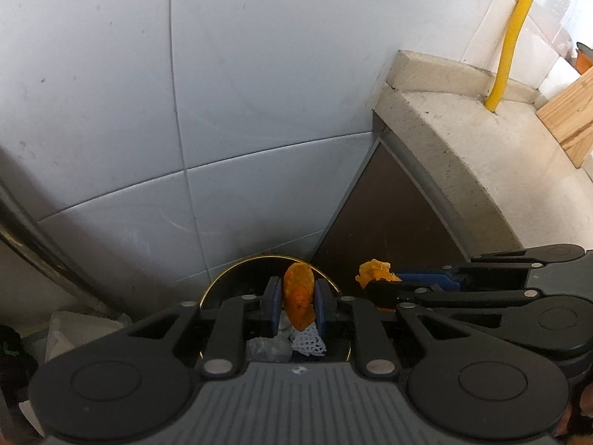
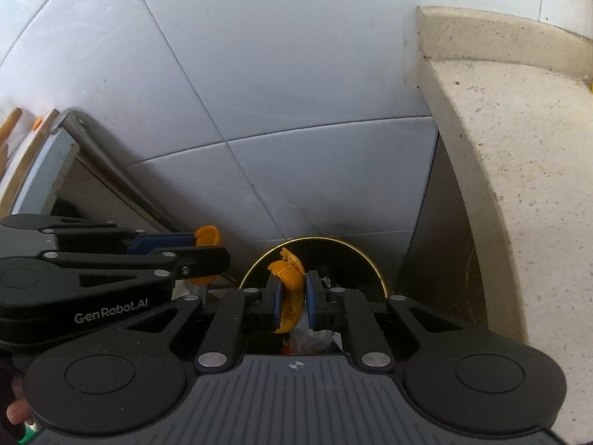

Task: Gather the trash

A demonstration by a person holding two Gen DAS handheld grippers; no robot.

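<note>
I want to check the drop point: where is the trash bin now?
The trash bin with the gold rim stands on the floor directly below both grippers, against the white tiled wall, left of the stone counter; the right wrist view shows it too.

Quick tally: two grippers, left gripper (image 1: 296, 302) and right gripper (image 2: 291, 296), each pinching one orange peel, so two peels: first peel (image 1: 298, 298), second peel (image 2: 289, 289). One gold-rimmed trash bin (image 1: 222, 278), one yellow hose (image 1: 513, 37), one wooden board (image 1: 570, 118).
</note>
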